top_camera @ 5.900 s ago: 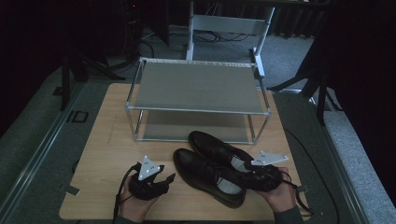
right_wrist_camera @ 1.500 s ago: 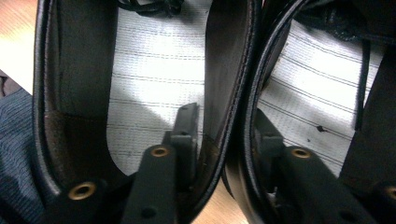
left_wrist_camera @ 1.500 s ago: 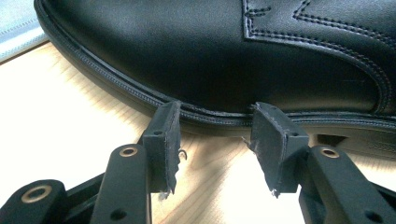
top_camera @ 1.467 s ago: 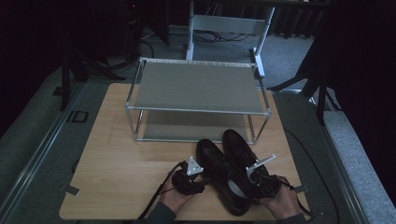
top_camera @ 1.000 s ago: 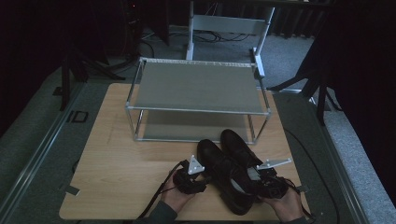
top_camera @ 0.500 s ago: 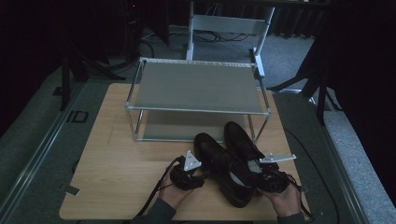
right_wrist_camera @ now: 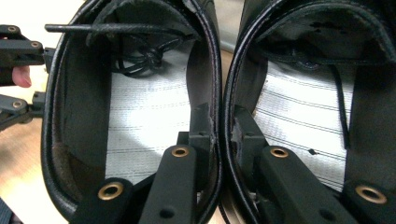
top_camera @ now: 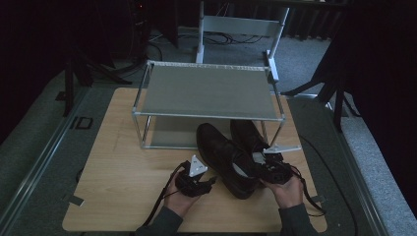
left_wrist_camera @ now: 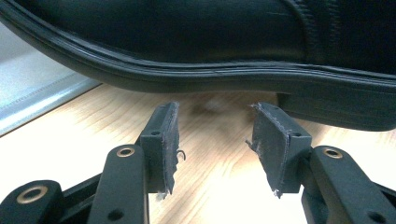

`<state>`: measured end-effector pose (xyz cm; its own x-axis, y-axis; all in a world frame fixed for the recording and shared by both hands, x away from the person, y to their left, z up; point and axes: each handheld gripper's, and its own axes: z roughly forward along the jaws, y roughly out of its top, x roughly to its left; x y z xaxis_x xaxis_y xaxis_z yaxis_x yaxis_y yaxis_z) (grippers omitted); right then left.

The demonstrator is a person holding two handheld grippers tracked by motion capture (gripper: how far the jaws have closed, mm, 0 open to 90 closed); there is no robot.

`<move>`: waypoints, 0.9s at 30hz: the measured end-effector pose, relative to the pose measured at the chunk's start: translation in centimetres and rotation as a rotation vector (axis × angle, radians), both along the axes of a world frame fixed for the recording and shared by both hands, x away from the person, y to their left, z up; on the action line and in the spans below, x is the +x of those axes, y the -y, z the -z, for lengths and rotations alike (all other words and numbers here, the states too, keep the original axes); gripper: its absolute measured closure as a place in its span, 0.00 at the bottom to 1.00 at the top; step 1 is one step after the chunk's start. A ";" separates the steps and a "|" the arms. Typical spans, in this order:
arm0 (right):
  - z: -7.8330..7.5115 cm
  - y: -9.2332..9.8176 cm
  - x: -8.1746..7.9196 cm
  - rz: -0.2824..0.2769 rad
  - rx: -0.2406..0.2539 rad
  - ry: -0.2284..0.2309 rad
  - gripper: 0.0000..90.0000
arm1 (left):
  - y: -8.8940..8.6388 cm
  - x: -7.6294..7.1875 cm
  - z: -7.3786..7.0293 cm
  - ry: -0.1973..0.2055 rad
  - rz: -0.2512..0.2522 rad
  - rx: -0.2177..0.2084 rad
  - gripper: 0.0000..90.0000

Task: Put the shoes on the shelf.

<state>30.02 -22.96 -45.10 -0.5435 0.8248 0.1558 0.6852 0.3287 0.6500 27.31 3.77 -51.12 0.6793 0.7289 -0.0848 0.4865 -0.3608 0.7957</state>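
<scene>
Pair of black shoes (top_camera: 235, 156) near counter's (top_camera: 118, 162) front right, toes pointing at rack's (top_camera: 209, 91) lower shelf. Right tongs (right_wrist_camera: 220, 128) pinch both inner collars together, nearer hand. Left tongs (left_wrist_camera: 215, 140) gape empty beside left shoe's sole.

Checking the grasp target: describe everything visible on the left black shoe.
The left black shoe is a dark leather lace-up dress shoe with a welted sole, low heel and pale striped insole. It lies toe toward the metal shoe rack, pressed against the right black shoe. The right hand-held gripper pinches both shoes' adjoining collars. The left hand-held gripper is open beside its sole.
</scene>
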 end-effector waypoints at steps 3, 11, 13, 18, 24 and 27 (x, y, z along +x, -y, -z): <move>0.2 -0.5 0.9 -0.001 0.012 -0.013 0.90 | -0.3 0.4 -0.1 0.010 -0.018 0.004 0.57; 1.0 -1.7 2.6 0.016 0.017 -0.014 0.90 | -1.9 2.6 0.0 0.005 -0.118 -0.024 0.58; 1.0 -1.9 3.0 0.021 0.020 -0.008 0.90 | -2.3 3.2 0.0 0.018 -0.153 -0.018 0.58; 0.9 -2.8 3.8 0.041 0.010 0.004 0.90 | -2.7 4.4 0.5 0.011 -0.199 -0.008 0.59; 0.9 -3.5 4.5 0.050 0.021 0.016 0.90 | -2.6 5.2 0.9 0.021 -0.215 0.013 0.63; 0.8 -3.9 4.7 0.067 0.001 0.029 0.90 | -2.6 5.8 1.0 0.024 -0.232 0.020 0.63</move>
